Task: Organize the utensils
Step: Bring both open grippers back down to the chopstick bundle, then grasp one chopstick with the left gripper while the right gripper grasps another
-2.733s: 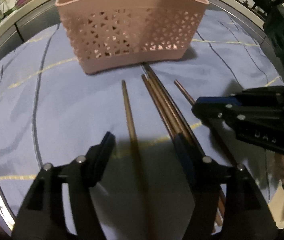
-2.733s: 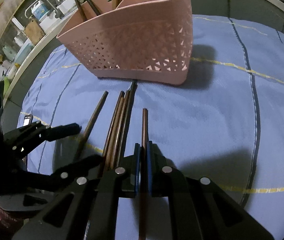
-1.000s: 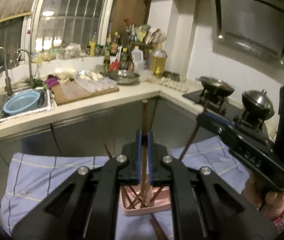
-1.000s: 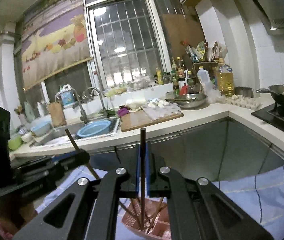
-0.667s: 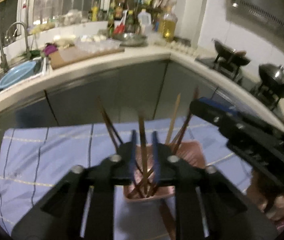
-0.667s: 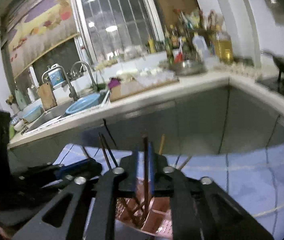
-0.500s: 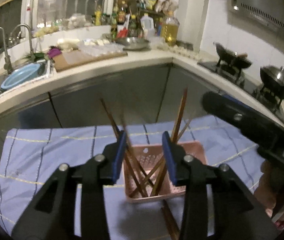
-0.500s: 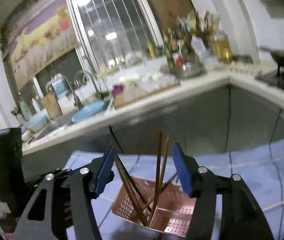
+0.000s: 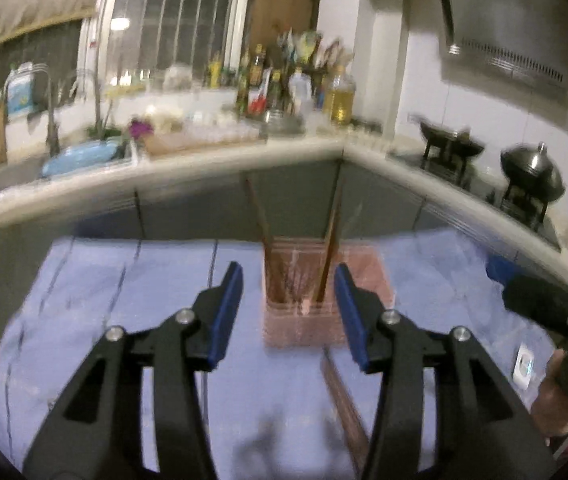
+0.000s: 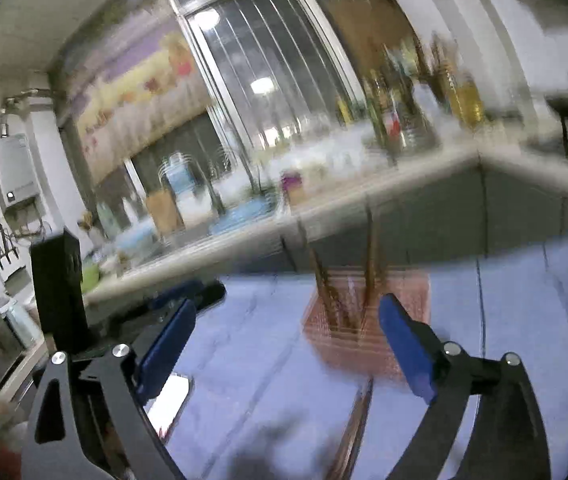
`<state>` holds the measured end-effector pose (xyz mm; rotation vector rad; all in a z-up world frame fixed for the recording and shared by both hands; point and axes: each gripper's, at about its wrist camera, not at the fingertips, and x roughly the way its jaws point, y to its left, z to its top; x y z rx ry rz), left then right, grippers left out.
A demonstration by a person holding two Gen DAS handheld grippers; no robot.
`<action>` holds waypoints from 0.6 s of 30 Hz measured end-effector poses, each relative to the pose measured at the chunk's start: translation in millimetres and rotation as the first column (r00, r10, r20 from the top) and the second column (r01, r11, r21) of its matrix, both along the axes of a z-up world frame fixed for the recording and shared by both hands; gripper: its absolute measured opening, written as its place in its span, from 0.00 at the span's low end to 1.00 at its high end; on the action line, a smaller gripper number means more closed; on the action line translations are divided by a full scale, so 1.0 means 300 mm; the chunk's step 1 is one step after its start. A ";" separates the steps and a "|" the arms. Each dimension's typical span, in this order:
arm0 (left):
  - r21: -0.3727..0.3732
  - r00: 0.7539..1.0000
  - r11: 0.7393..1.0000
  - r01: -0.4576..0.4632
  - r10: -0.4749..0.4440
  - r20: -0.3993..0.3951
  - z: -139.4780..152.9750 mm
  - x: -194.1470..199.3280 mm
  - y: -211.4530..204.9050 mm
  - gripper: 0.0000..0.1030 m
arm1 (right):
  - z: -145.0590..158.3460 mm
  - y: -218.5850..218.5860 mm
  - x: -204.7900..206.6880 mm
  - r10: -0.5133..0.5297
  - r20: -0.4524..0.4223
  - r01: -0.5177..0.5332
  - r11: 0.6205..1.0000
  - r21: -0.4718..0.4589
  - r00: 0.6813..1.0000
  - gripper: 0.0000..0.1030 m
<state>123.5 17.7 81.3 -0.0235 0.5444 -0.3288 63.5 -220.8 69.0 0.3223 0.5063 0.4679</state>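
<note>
A pink perforated basket (image 9: 368, 280) stands on the blue cloth (image 9: 95, 292) with several brown chopsticks (image 9: 330, 240) upright in it. My left gripper (image 9: 288, 312) is open and empty, raised in front of the basket. More chopsticks (image 9: 344, 404) lie on the cloth in front of the basket. In the right wrist view the basket (image 10: 408, 300) and its chopsticks (image 10: 370, 264) are blurred. My right gripper (image 10: 284, 348) is wide open and empty, in front of the basket. Loose chopsticks (image 10: 354, 432) lie below it.
The right gripper's body (image 9: 552, 312) shows at the right of the left wrist view, and the left gripper's body (image 10: 63, 292) at the left of the right wrist view. A counter (image 9: 187, 164) with sink, bottles and stove runs behind the table. A phone (image 10: 173, 400) lies on the cloth.
Both grippers carried one chopstick each up over the basket, opened and let them drop in. Now both have opened wider and pulled back from the basket; the views are motion-blurred.
</note>
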 end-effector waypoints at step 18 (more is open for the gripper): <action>0.046 0.886 0.982 0.184 -0.146 -0.440 -0.544 -0.160 -0.165 0.24 | -0.547 0.136 -0.136 -0.035 -0.403 -0.081 0.960 -0.267 0.915 0.18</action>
